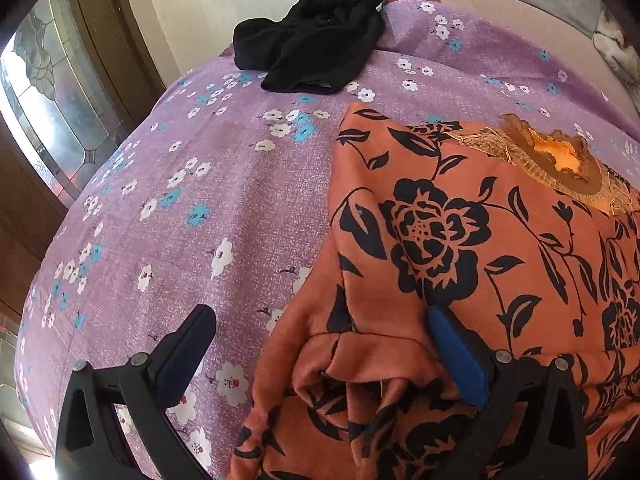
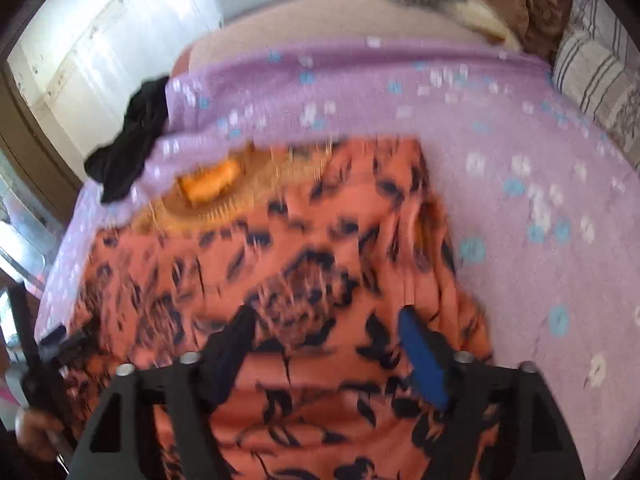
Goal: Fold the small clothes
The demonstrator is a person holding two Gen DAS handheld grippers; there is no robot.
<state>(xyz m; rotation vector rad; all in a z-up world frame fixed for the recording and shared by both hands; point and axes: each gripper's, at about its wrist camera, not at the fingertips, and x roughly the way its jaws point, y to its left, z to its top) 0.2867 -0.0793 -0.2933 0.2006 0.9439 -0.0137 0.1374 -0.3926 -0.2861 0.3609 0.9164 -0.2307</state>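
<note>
Both grippers, left (image 1: 320,316) and right (image 2: 326,318), have wide jaws over the orange top (image 1: 460,240); I'd pinch the near hem evenly.

One orange floral garment (image 1: 460,264), one black garment (image 1: 316,40), one purple flowered bedsheet (image 1: 192,200), one striped pillow (image 2: 596,72)

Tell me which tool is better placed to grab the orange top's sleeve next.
Left, probably. The left tool stands open astride the bunched sleeve of the orange top; the right tool is over its flat body.
</note>
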